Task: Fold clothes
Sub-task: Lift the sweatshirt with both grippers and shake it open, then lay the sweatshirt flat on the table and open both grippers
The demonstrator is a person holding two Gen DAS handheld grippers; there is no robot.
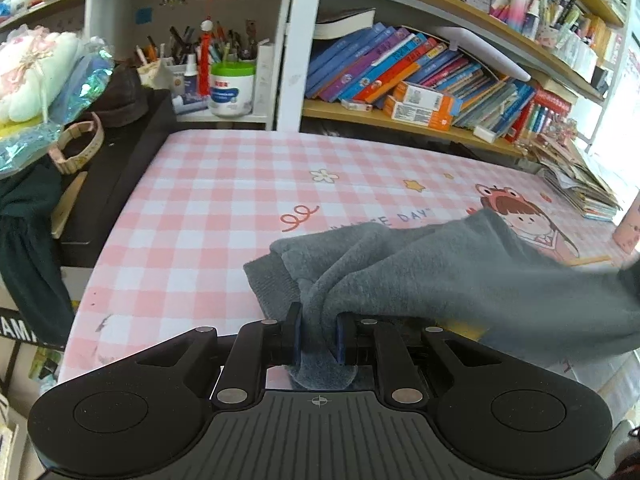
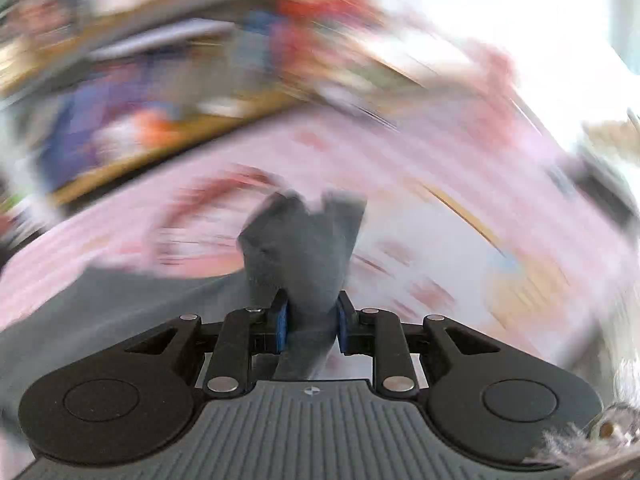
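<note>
We grip the grey garment (image 1: 460,276) in both tools: our left tool (image 1: 318,334) pinches a bunched edge over the pink checked tabletop (image 1: 192,216), and our right tool (image 2: 310,322) clamps another fold amid heavy blur.

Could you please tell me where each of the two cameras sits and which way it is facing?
Left wrist: sits on the left gripper, looks along its fingers over the checked cloth toward the bookshelf; its fingers pinch the grey garment.
Right wrist: sits on the right gripper, faces a heavily blurred pink surface and shelf; its fingers also clamp grey fabric.
Shared: the grey garment, the pink cloth and probably the shelf; no hand shows in either.
</note>
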